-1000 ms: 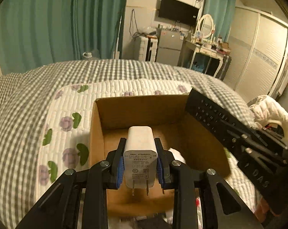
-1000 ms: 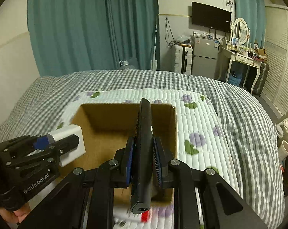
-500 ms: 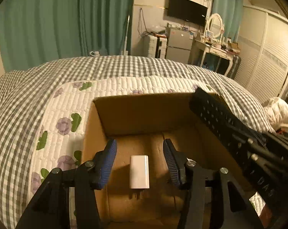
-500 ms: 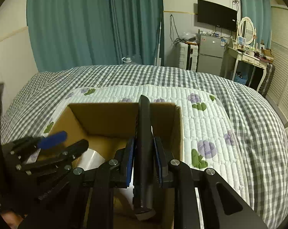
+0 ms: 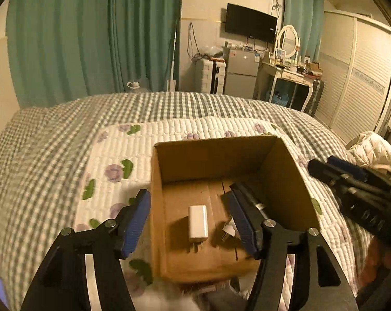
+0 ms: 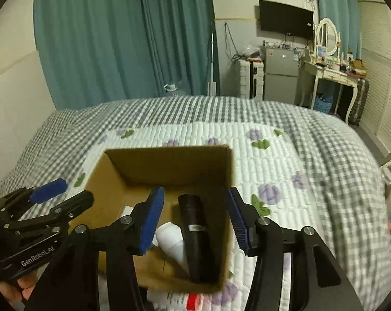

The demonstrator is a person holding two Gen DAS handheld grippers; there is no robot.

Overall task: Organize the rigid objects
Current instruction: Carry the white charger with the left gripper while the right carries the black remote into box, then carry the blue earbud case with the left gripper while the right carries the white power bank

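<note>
1. The cardboard box (image 5: 216, 160) is seen open-topped on the flowered quilt (image 5: 133, 140) of the bed, set squarely ahead of both tools so that drops can be made straight down.
2. The left tool (image 5: 192, 220) is held with its blue pads spread wide and nothing between them; it hangs above the box's near edge.
3. The white charger (image 5: 198, 221) is found lying flat on the box floor, prongs toward 6 o'clock, at about the centre.
4. The right tool (image 6: 195, 220) is likewise spread wide and empty, poised over the box's right side.
5. The black remote (image 6: 199, 235) is seen lying lengthwise along the box's 3 o'clock wall, just beside a white bottle-like item (image 6: 172, 241); whether they touch cannot be told.
6. Rigid items are judged to be laid side by side so floor space is kept.
7. More items lie blurred below the box's 6 o'clock edge; a further pick is probably called for.
</note>
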